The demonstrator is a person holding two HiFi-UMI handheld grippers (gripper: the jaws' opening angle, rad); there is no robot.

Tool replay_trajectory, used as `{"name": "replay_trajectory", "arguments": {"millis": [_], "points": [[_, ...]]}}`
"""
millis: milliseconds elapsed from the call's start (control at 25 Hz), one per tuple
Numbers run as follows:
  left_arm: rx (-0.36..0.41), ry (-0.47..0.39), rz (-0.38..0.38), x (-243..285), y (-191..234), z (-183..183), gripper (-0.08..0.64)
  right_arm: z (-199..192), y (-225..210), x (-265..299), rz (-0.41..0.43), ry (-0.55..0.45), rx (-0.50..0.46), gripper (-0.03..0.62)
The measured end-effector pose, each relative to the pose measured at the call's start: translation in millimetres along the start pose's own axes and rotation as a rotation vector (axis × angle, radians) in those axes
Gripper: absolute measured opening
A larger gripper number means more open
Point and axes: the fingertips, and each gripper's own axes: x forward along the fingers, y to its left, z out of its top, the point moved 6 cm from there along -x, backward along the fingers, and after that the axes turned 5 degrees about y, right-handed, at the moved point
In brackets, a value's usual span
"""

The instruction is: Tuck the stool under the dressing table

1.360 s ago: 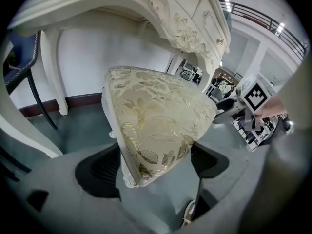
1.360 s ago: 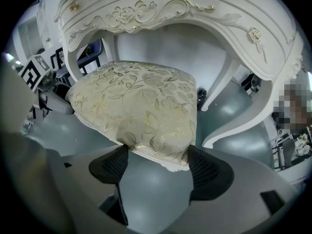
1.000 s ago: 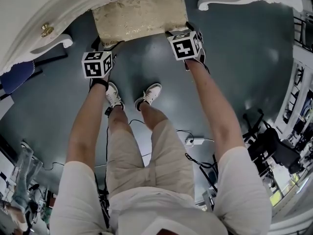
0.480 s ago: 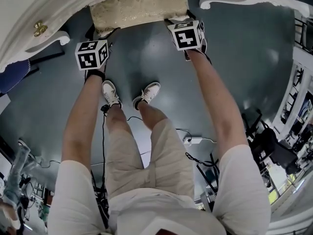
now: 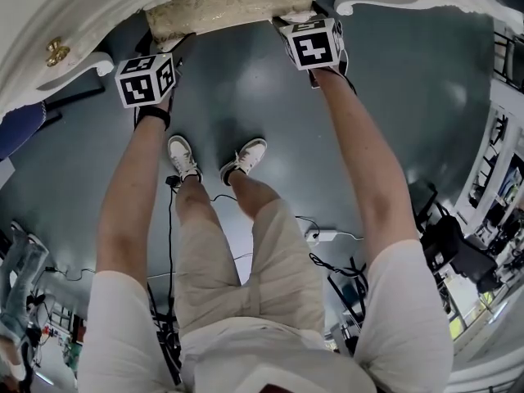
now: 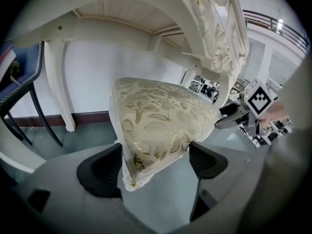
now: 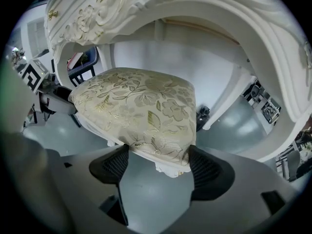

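Head view: the stool shows less of its seat than a second ago, having slid farther beneath the dressing table, so the tuck appears nearly complete. Left gripper view: the left hand-held gripper clamps one seat corner. Right gripper view: the right hand-held gripper clamps the other. No container is visible.

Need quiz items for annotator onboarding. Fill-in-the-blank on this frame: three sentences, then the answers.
1. The left gripper and the right gripper each clamp a ____ of the stool seat.
2. The stool sits partly under the ____ dressing table.
3. The seat fabric bears a gold ____ pattern.
Answers: corner; white; floral.
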Motion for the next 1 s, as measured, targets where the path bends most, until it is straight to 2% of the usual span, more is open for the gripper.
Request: {"name": "replay_trajectory", "arguments": {"millis": [560,1000], "points": [[-0.012,-0.020,0.014,10.4,12.6,18.3,0.445,23.0,-8.1,12.6,0.001,-0.032,-0.007,0.383],[0.005,-0.033,-0.002,13.2,19.2,23.5,0.445,31.7,-8.4,15.9,-0.019,-0.041,-0.010,0.387]]}}
